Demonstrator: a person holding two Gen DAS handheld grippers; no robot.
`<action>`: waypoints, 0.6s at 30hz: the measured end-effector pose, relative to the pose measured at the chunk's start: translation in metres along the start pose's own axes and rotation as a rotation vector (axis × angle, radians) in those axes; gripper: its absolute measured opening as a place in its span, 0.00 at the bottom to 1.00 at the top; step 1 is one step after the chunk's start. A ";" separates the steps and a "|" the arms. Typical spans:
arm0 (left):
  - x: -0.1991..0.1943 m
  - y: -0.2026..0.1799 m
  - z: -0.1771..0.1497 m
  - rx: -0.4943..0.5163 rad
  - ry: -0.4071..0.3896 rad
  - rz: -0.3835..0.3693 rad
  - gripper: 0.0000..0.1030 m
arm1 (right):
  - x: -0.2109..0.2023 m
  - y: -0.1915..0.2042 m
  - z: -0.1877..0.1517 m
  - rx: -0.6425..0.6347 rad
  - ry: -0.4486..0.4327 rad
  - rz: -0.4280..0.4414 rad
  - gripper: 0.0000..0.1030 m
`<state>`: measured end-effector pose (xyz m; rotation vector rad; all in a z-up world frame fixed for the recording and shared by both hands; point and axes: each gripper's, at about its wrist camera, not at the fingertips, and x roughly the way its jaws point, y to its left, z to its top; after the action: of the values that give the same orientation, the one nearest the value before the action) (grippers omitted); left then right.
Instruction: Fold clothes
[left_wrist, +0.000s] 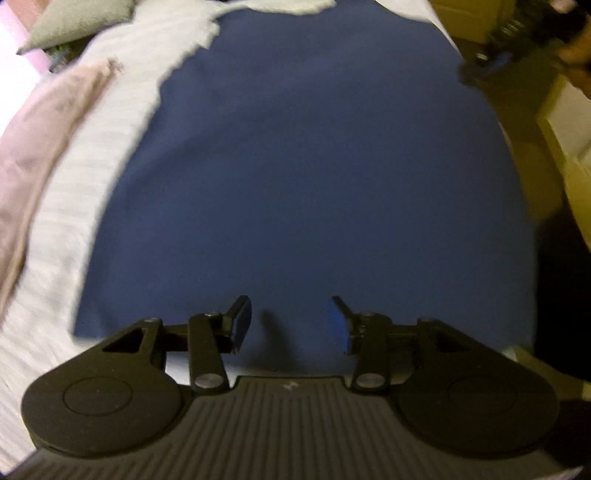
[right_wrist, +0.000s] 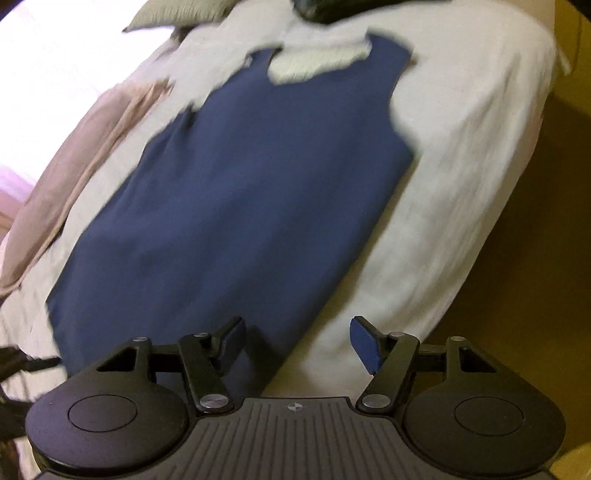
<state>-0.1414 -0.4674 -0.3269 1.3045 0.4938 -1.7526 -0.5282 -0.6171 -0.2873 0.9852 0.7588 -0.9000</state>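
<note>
Blurred navy top (right_wrist: 236, 192) lies flat; neckline (left_wrist: 295, 7) cut off.

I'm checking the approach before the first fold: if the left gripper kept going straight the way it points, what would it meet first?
Most likely the navy sleeveless top. The left gripper is open with nothing between its fingers, and the navy cloth fills the view straight ahead of it. How far off the cloth lies is unclear.

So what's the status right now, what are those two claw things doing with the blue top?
Left gripper open, holding nothing. Right gripper open, holding nothing. Blue top flat on the white bed cover, unfolded. Pink cloth alongside, not touching the top.
</note>
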 end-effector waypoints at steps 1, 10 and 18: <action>-0.001 -0.008 -0.013 0.008 0.015 -0.008 0.40 | 0.004 0.006 -0.009 -0.020 0.022 -0.010 0.64; -0.033 -0.031 -0.056 -0.079 -0.017 -0.003 0.41 | -0.017 0.040 -0.040 -0.111 0.035 -0.038 0.64; -0.028 -0.053 -0.046 -0.171 -0.037 -0.052 0.42 | 0.005 0.059 -0.055 -0.117 0.122 0.022 0.64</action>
<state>-0.1567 -0.3932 -0.3278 1.1464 0.6473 -1.7332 -0.4811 -0.5516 -0.2903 0.9492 0.8925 -0.7725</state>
